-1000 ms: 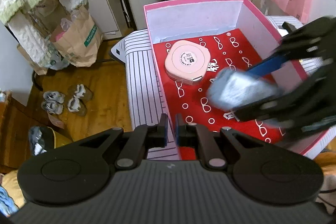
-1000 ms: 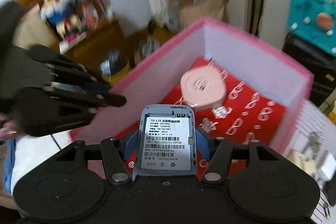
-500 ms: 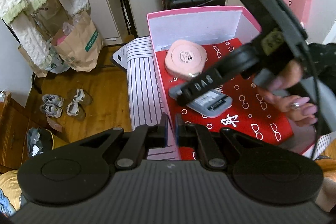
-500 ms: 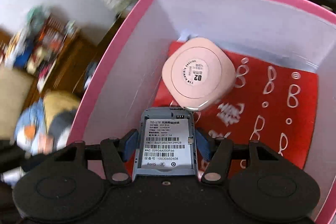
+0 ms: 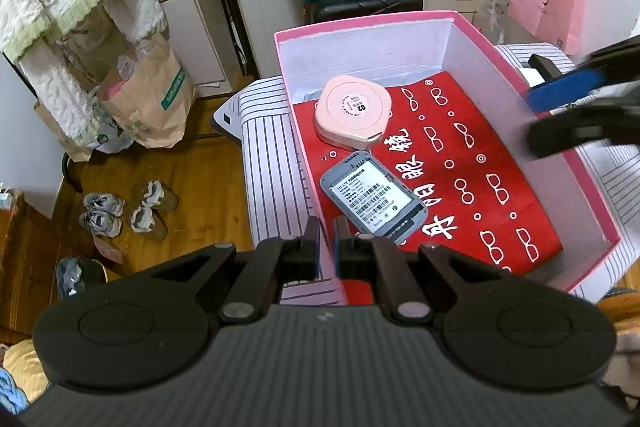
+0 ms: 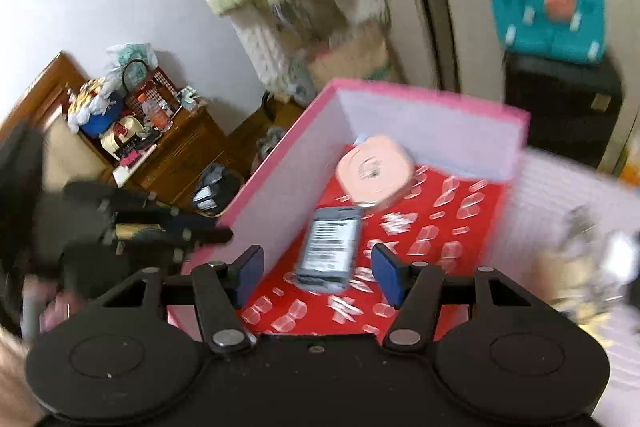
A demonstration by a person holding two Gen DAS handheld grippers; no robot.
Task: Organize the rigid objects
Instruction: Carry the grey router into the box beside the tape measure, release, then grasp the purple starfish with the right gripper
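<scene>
The right gripper (image 6: 318, 277) stands wide open above the pink box (image 6: 276, 179), holding nothing. In the box, on the red sheet (image 6: 460, 227), the grey router (image 6: 330, 251) lies flat with its label up. Its far end is just beside the pink case (image 6: 374, 171). The left gripper (image 6: 192, 231) is at the left, outside the box wall. The picture is blurred.

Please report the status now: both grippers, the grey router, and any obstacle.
Left gripper shut, empty. Right gripper open, empty, above pink box. Grey router lies label-up inside, beside pink case. No obstacle seen.
</scene>
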